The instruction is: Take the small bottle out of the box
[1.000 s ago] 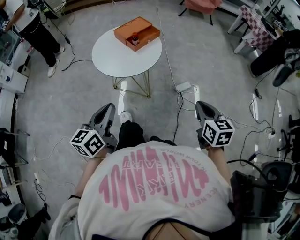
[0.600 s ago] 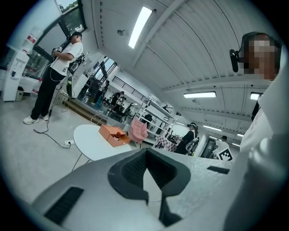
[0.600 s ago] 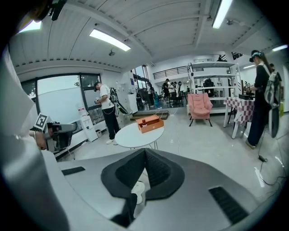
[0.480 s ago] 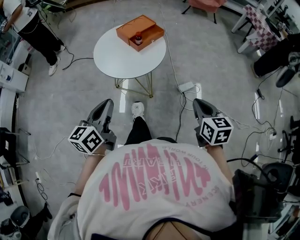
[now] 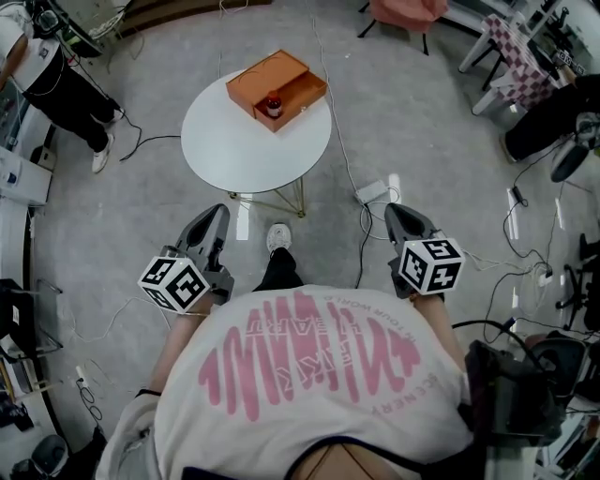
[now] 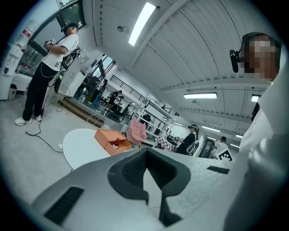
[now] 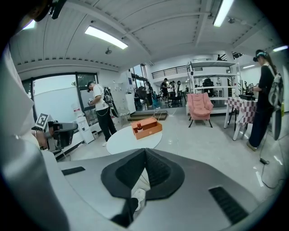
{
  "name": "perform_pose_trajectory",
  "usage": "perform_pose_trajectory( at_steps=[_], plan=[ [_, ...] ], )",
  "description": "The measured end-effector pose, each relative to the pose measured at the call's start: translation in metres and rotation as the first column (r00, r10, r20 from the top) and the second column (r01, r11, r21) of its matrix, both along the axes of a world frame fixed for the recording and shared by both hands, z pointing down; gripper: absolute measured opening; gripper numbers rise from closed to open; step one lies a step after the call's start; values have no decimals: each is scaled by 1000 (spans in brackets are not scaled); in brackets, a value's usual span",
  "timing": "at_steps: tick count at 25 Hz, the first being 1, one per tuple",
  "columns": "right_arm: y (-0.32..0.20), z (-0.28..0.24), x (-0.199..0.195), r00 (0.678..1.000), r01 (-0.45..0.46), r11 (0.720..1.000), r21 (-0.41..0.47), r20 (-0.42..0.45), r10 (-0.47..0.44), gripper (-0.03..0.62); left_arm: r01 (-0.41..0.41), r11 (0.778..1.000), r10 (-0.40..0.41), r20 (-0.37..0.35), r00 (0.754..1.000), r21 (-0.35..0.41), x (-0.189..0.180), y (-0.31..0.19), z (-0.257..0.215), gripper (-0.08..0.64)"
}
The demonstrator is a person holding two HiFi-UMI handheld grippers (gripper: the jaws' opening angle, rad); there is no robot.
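An orange box [image 5: 275,87] lies open on a round white table [image 5: 234,150], far ahead of me across the floor. A small brown bottle with a red cap [image 5: 273,105] stands upright in the box's open tray. My left gripper [image 5: 208,234] and right gripper [image 5: 405,225] are held in front of my body, well short of the table, both shut and empty. In the left gripper view the left gripper [image 6: 146,151] points toward the box [image 6: 110,140]. The right gripper [image 7: 145,151] faces the box [image 7: 146,127] and the bottle [image 7: 139,127] from afar.
Cables and a power strip [image 5: 370,192] lie on the grey floor between me and the table. A person in black trousers [image 5: 56,75] stands at the left. A pink armchair [image 5: 403,11] and a checked table [image 5: 511,56] are at the back right. My shoe [image 5: 277,236] shows below.
I have stepped toward the table, which now sits lower and slightly nearer in the head view. Both grippers keep their place before my body, still shut.
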State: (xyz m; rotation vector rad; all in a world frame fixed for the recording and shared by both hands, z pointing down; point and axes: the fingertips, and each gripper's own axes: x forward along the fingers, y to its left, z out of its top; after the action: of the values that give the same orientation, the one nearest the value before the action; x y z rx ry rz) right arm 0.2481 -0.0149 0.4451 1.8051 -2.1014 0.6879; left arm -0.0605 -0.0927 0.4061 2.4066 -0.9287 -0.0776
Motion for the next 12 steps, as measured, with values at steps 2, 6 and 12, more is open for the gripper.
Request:
perform_pose_trajectory(
  at_steps=[2,6,12],
  plan=[
    [-23,4,5,1000,-14,1000,-6,1,14,3,-5,1000,5,-2,1000,-5,3,-27,2,8],
    [-74,8,12,1000,-30,999,-20,6,31,5,-16,1000,16,-3,1000,-8,11,-87,1,8],
    [-147,9,9,999,-4,999,-38,53,6,5,-8,1000,8,-9,1000,5,21,-165,-8,8]
  ],
)
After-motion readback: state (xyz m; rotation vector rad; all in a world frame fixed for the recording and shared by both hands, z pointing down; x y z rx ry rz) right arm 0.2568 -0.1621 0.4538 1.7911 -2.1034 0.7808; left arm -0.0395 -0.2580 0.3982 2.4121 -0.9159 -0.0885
